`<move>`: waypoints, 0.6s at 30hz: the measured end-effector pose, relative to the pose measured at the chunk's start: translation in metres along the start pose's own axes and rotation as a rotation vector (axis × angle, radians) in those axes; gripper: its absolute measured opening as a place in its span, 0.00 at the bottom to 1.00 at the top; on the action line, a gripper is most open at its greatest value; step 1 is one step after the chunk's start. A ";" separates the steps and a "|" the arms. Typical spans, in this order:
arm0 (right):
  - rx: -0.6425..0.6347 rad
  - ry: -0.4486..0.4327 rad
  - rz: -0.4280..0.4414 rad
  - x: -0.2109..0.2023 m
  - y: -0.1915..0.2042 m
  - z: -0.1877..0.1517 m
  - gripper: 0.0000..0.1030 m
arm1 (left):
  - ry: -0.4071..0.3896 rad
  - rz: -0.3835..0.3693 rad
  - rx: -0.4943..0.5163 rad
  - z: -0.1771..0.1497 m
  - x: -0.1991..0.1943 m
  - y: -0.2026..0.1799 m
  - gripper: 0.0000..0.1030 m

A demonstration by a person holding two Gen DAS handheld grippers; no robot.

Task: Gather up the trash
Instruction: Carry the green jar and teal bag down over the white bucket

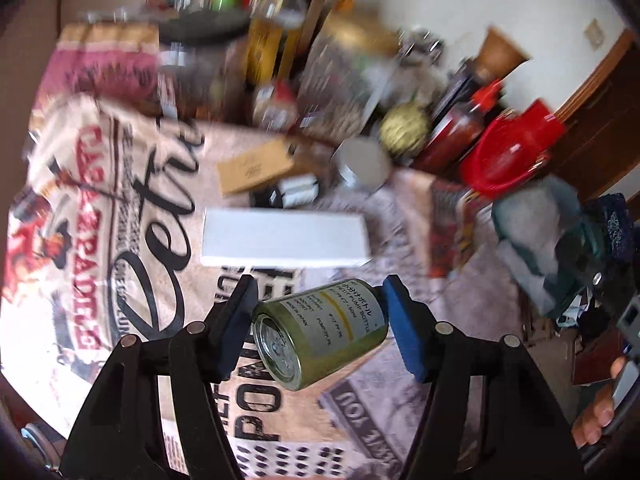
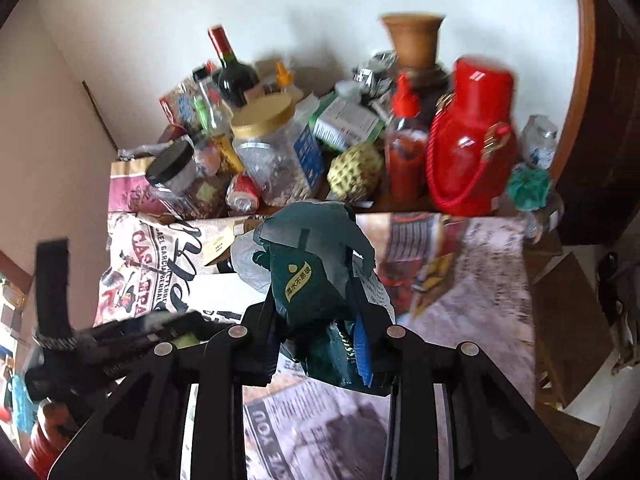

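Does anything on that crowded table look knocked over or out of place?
Yes: among the upright bottles at the back, a small red-capped bottle lies on its side below the gold-lidded jar, and a black-lidded jar leans askew.

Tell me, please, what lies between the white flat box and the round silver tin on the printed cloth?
In the left wrist view, a small black-and-white object lies between the white flat box and the round silver tin; blur hides what it is.
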State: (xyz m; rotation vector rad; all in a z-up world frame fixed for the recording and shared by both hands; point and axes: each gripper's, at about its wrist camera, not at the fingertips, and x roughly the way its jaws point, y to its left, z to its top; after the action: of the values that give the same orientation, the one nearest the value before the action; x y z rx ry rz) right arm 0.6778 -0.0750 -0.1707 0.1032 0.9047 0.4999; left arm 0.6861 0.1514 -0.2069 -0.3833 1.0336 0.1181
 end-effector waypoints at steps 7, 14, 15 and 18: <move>-0.034 -0.094 0.032 -0.074 -0.021 -0.016 0.27 | -0.189 0.018 0.001 -0.018 -0.084 -0.045 0.61; -0.078 -0.155 0.062 -0.131 -0.032 -0.035 0.27 | -0.321 0.053 0.017 -0.061 -0.155 -0.094 0.61; -0.083 -0.162 0.060 -0.137 -0.031 -0.037 0.27 | -0.336 0.051 0.019 -0.065 -0.163 -0.097 0.61; -0.088 -0.189 0.061 -0.157 -0.030 -0.046 0.27 | -0.385 0.061 0.039 -0.078 -0.191 -0.109 0.61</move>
State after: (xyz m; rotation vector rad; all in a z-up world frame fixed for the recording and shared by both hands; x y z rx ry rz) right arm 0.5733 -0.1787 -0.0937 0.0960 0.6955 0.5761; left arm 0.5544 0.0381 -0.0517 -0.2794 0.6665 0.2166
